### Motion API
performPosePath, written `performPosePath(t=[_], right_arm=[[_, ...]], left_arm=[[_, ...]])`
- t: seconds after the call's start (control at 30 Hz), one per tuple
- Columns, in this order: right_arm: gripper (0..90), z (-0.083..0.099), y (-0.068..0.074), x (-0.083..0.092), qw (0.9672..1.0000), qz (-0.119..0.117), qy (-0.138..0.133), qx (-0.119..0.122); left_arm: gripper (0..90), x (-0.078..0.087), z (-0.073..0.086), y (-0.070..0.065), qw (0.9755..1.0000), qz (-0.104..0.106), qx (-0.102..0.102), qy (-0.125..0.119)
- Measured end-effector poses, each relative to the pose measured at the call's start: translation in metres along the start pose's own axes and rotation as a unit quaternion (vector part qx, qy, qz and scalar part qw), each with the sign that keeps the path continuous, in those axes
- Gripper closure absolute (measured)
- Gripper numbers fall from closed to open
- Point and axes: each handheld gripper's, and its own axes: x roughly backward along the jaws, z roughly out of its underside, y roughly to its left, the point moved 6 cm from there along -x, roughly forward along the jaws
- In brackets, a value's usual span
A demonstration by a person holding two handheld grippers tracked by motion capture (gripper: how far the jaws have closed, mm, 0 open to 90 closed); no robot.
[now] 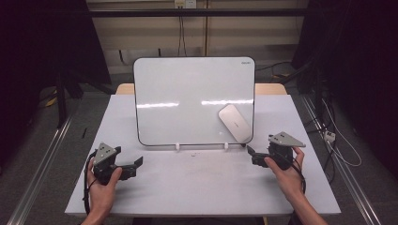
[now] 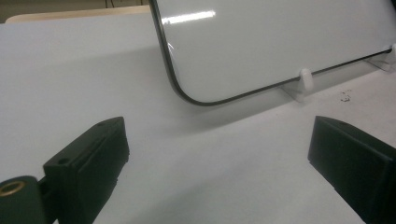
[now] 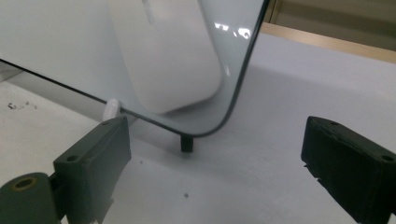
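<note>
While the rounded white eraser block [image 1: 234, 123] clings to the lower right of the propped glossy whiteboard [image 1: 187, 93] on the bench [image 1: 202, 187], the left hand-held gripper [image 1: 137, 162] and right hand-held gripper [image 1: 249, 151] gape wide, empty, just before it.

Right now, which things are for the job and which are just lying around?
For the job:
whiteboard, propped on white feet
eraser, stuck on the board
left claw, open
right claw, open, near the eraser

Just lying around:
table
cables on the floor
black marks by a foot
</note>
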Motion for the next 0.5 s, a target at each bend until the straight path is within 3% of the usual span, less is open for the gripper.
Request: performPosePath(t=[0.3, 0.5], right_arm=[[7.9, 0.019, 0.001, 0.012, 0.9999, 0.004, 0.012, -0.007], [7.6, 0.019, 0.004, 0.012, 0.9999, 0.0, 0.012, -0.004]], left_arm=[[4.9, 0.001, -0.001, 0.002, 1.0, -0.004, 0.003, -0.005], [4.9, 0.001, -0.001, 0.002, 0.9999, -0.003, 0.008, -0.007]])
